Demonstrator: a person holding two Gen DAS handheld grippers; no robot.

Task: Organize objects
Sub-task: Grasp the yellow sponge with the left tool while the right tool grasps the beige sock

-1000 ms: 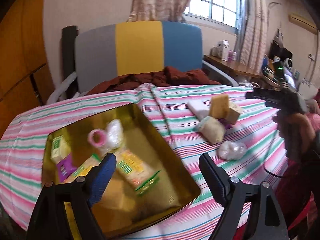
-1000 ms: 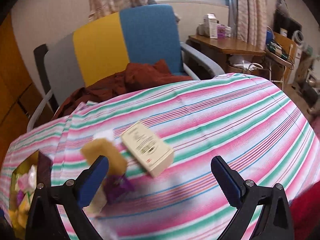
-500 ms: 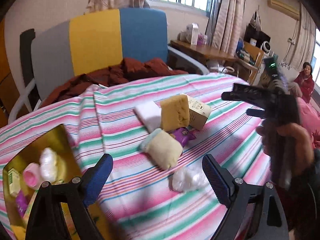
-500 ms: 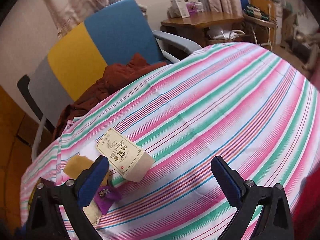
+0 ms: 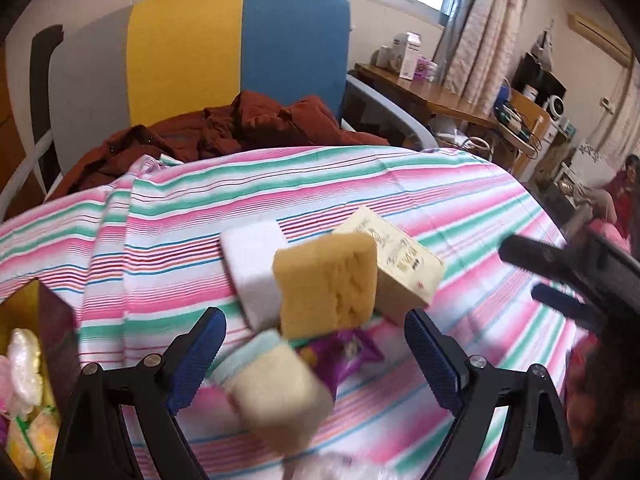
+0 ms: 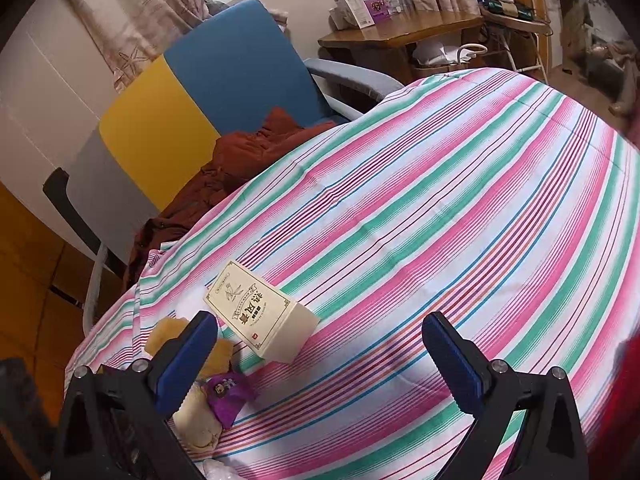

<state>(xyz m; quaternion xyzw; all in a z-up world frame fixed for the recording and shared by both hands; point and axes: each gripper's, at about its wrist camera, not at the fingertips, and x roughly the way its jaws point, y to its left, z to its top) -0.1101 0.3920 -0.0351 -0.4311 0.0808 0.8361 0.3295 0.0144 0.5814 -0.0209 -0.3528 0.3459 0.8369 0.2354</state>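
On the striped tablecloth [image 5: 400,184] lies a cluster: an orange-yellow sponge [image 5: 328,284], a white block [image 5: 254,264] left of it, a cream printed box [image 5: 400,264] [image 6: 260,316] to the right, a purple packet [image 5: 340,354] [image 6: 226,396] and a pale yellow sponge with a light blue side [image 5: 276,394]. My left gripper [image 5: 316,360] is open, its fingers straddling the pale sponge and purple packet without touching. My right gripper [image 6: 320,360] is open over bare cloth, the cream box just inside its left finger. The right gripper's black body [image 5: 580,280] shows at the left wrist view's right edge.
A golden tin [image 5: 44,320] with small packets inside sits at the left edge. A chair with grey, yellow and blue back [image 5: 200,48] holds a rust-red garment [image 5: 240,128] behind the table. A wooden desk [image 6: 400,28] with boxes stands at the back right. A person [image 5: 624,184] sits far right.
My left gripper has swung right from above the golden tin and closed in on the sponge cluster. My right gripper has tilted, so the cream box now sits nearer its left finger.
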